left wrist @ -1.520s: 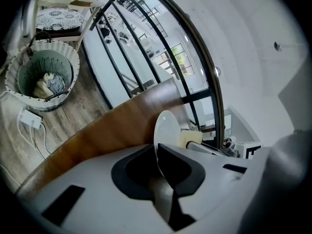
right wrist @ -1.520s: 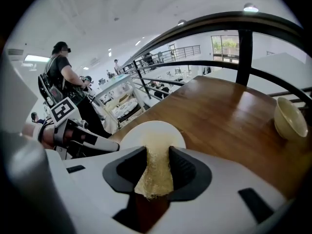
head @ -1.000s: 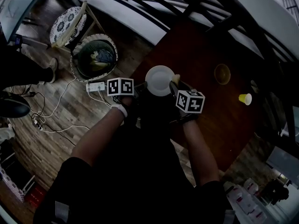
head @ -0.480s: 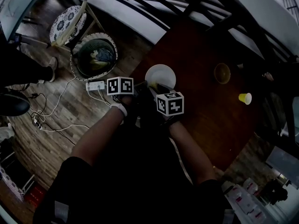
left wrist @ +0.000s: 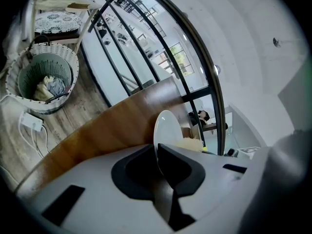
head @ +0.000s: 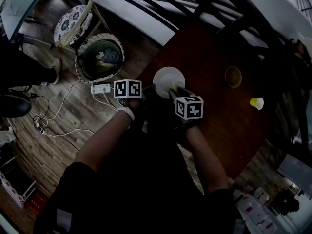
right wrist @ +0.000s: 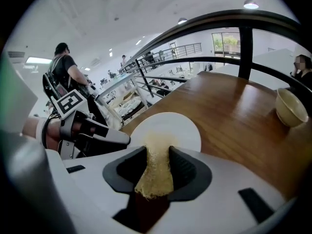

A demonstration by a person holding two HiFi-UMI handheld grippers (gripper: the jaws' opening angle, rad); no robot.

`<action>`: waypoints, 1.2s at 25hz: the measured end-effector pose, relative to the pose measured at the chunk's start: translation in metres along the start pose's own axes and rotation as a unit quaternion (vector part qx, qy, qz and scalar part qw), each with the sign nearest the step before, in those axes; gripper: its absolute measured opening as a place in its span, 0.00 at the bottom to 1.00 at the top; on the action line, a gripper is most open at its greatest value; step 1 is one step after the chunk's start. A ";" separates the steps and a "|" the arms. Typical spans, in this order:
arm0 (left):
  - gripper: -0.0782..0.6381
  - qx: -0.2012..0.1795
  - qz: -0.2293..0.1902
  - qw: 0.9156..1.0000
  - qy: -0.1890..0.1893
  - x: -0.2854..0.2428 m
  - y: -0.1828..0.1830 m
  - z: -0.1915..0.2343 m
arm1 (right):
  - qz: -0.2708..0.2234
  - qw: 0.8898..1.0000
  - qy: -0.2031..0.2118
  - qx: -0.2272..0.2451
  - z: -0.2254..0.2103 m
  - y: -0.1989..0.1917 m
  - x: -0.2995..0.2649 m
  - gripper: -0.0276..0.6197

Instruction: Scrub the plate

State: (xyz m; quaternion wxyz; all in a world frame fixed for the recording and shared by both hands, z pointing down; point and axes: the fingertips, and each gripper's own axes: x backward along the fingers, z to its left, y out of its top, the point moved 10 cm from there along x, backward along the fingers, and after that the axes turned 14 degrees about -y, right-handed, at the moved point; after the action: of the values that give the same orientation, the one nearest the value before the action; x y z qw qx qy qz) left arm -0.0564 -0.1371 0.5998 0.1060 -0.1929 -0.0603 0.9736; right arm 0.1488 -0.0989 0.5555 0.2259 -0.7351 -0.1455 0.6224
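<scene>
Head view: the right tool (head: 173,90) has swung back to the right after sliding left across the plate half a second ago. It has not gone back as far as its spot a second ago. The plate (head: 168,77) has stayed by the left edge of the tabletop (head: 214,52), and the left tool (head: 150,88) has stayed at its near-left rim. A bowl (head: 233,76) and a yellow cup (head: 256,103) sit well apart toward the right edge.

Left gripper view: the left tool (left wrist: 157,155) has its jaws pinched together on the plate's (left wrist: 165,130) rim. The plate stands nearly on edge above the tabletop (left wrist: 112,126), and a bit of yellow sponge (left wrist: 187,144) shows just beside its right face.

Right gripper view: the right tool (right wrist: 157,167) is clamped on the sponge (right wrist: 156,165), which fills the narrow gap between the jaws. The sponge's far end presses against the face of the plate (right wrist: 168,128). The left tool (right wrist: 119,139) grips the plate's left rim.
</scene>
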 end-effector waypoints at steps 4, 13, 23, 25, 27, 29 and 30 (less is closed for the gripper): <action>0.16 0.004 -0.003 1.000 0.001 0.001 -0.001 0.000 | -0.011 1.000 -0.021 -0.004 -0.016 -0.002 0.007 0.27; 0.16 0.003 -0.001 1.000 0.007 -0.001 0.001 -0.001 | -0.005 0.998 -0.051 -0.024 -0.036 -0.003 0.013 0.27; 0.16 0.004 0.001 1.000 0.001 -0.002 -0.002 -0.004 | -0.029 0.999 0.032 -0.023 0.028 0.002 0.019 0.27; 0.16 0.004 -0.001 1.000 -0.001 -0.001 0.000 -0.002 | -0.020 0.999 0.044 -0.017 0.044 -0.002 0.011 0.27; 0.16 0.004 -0.001 1.000 -0.002 -0.001 0.000 -0.001 | -0.011 0.999 0.048 -0.011 0.050 -0.007 0.006 0.27; 0.16 0.001 0.000 1.000 -0.002 0.000 0.000 -0.001 | -0.012 0.999 0.048 -0.011 0.048 -0.010 0.008 0.27; 0.16 -0.004 0.000 1.000 -0.001 0.000 -0.001 -0.002 | -0.015 0.999 0.047 -0.015 0.045 -0.009 0.010 0.27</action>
State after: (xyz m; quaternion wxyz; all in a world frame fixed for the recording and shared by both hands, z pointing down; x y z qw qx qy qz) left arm -0.0553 -0.1364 0.5982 0.1047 -0.1920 -0.0645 0.9737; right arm 0.1070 -0.0791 0.5462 0.2305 -0.7647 -0.1548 0.5814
